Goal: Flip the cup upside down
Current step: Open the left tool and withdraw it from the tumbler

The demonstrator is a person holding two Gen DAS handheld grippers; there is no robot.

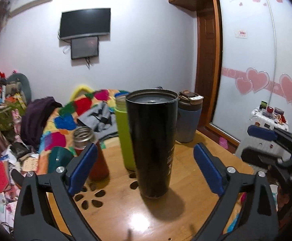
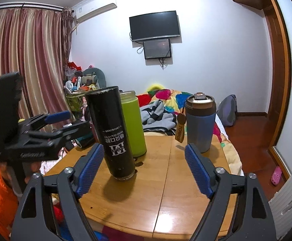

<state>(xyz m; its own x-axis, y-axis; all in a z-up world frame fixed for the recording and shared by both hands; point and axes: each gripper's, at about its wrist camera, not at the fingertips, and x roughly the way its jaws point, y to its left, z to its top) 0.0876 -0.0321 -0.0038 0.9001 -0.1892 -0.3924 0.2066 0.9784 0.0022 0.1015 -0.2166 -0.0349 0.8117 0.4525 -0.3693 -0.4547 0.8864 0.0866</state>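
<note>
Four vessels on round wooden table (image 2: 166,180): tall black inverted tumbler (image 2: 113,132), green (image 2: 133,122), blue (image 2: 200,124), red (image 1: 91,156). Left gripper (image 1: 143,170), right gripper (image 2: 143,170) wide, empty; near edge free.

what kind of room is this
Most likely a bedroom in a home: a bed with a colourful quilt lies behind the wooden table, a TV hangs on the wall, and curtains cover the window.

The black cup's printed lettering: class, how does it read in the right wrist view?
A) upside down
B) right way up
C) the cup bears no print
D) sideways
A: the white lettering on the black cup reads inverted, and the cup stands wide end up on the wooden table.
</note>
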